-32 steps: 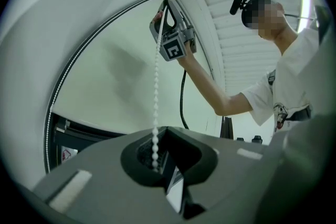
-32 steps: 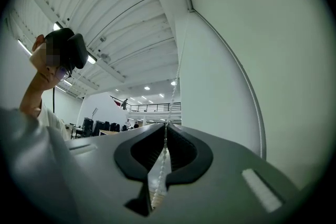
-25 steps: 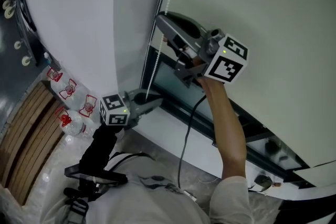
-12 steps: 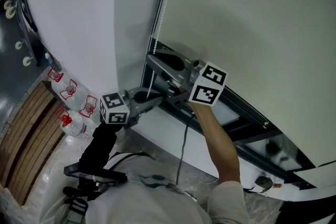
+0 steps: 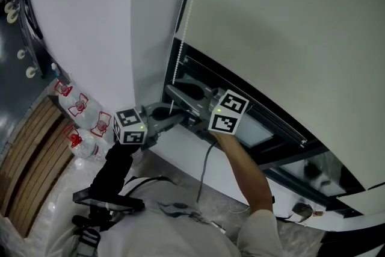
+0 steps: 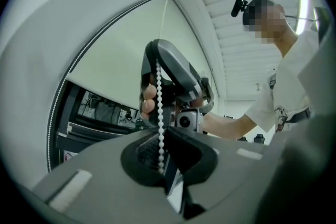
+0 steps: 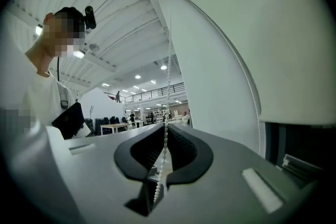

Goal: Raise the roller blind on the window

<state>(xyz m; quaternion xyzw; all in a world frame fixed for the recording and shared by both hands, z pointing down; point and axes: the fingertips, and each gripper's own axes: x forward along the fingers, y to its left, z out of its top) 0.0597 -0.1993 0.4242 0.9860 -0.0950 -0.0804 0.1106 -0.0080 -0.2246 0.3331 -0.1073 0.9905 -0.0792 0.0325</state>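
Head view showed the pale grey-green fabric roller blind (image 5: pixel 289 27) covering most of the window. Its lower edge had cleared only a band of dark window glass (image 5: pixel 252 120) just right of the white beaded pull chain (image 5: pixel 183 30). By that, I judged the raise far from finished.

On that chain, your right gripper (image 7: pixel 166 126) had its jaws closed together on the beads, pinching one strand at the tips. Just below it on the chain, your left gripper (image 6: pixel 159 134) had its jaws apart, it seemed, with the beads hanging loose between the pads and not pinched.

The step in hand looked like a downward draw with the right. A good draw meant pulling straight down along the chain's own line, not out from the plain white wall (image 5: pixel 90 21) left of the chain, so the beads would stay seated up top. Before your reach ran out, you needed to clamp the left on the same strand, and only then free the right. Otherwise the blind's weight could run the chain back.
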